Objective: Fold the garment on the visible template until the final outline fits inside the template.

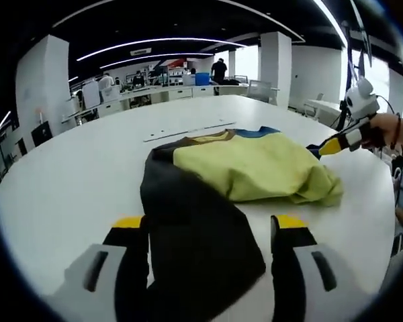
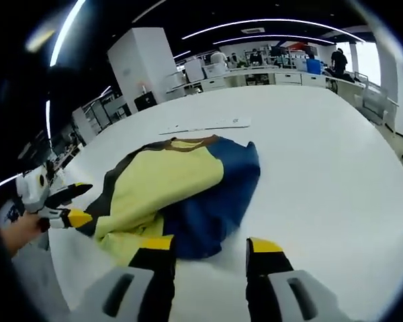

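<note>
The garment (image 1: 242, 171) lies in a loose heap on the white table (image 1: 67, 181), partly doubled over: a yellow panel sits on top, a black part trails toward the left gripper (image 1: 205, 221), and a blue part spreads on the side nearer the right gripper (image 2: 207, 245). A brown collar band shows at the far edge. I cannot make out any template outline under the cloth; a thin pale strip (image 2: 205, 125) lies on the table just beyond the collar, apart from it.

The left gripper's 2 jaws stand open, 1 on each side of the black part, which runs down between them; nothing is pinched. The right gripper's jaws are open too, with bare table between them and the blue edge just ahead of the left-hand jaw.

To my eye the fold is in its middle stage, far from tidy. The next move, I judge, calls for each gripper to close on a loose edge, black on the left and blue on the right, and carry it over the yellow centre to tighten the outline.
</note>
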Demonstrator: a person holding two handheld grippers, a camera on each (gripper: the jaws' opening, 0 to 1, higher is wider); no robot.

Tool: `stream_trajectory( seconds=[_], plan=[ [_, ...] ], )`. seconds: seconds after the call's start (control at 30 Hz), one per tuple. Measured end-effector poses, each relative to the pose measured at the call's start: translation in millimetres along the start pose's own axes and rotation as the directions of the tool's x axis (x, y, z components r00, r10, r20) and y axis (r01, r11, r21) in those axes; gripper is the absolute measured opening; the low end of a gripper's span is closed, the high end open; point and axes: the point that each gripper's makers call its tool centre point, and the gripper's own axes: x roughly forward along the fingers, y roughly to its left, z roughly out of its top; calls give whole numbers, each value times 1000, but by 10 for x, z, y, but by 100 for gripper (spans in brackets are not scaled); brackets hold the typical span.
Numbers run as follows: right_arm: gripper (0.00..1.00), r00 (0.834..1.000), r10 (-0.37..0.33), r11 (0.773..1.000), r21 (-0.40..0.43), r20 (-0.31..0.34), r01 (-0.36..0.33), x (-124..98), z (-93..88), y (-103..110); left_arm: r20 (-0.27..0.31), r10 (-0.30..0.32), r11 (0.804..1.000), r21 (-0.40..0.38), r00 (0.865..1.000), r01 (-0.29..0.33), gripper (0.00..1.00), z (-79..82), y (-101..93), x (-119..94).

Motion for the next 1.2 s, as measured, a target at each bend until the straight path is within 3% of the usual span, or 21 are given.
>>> stream_trajectory(
  seconds=[0.17,0.3,0.43,0.53,0.63,0.77,0.97,1.2],
  plan=[
    [29,999,10,1000,29,39,-11,49,10,56,-12,-5,1000,18,1000,5,58,-84,-81,20],
    [24,998,11,1000,19,64,-12,90,51,73,-34,-23,999,22,999,24,44,-164,-137,41],
    [15,998,1,1000,6,60,-1,119,31,57,-59,-28,999,16,998,29,38,-259,-161,44],
    [9,998,-3,1000,6,61,2,123,13,40,-84,-28,1000,-15,996,27,26,-327,-166,38],
    [6,998,-5,1000,13,64,4,123,8,27,-73,-14,1000,-27,997,12,23,-302,-150,46],
    [1,997,-14,1000,2,72,14,116,35,1,-96,15,1000,17,995,-13,0,-313,-114,41],
    [0,996,-25,999,-18,86,27,56,130,-74,-85,32,999,32,996,-30,0,-247,-8,-35],
    [0,989,-70,996,-42,130,76,-119,367,-297,-27,123,992,19,992,-122,0,-7,434,-196]
  ],
)
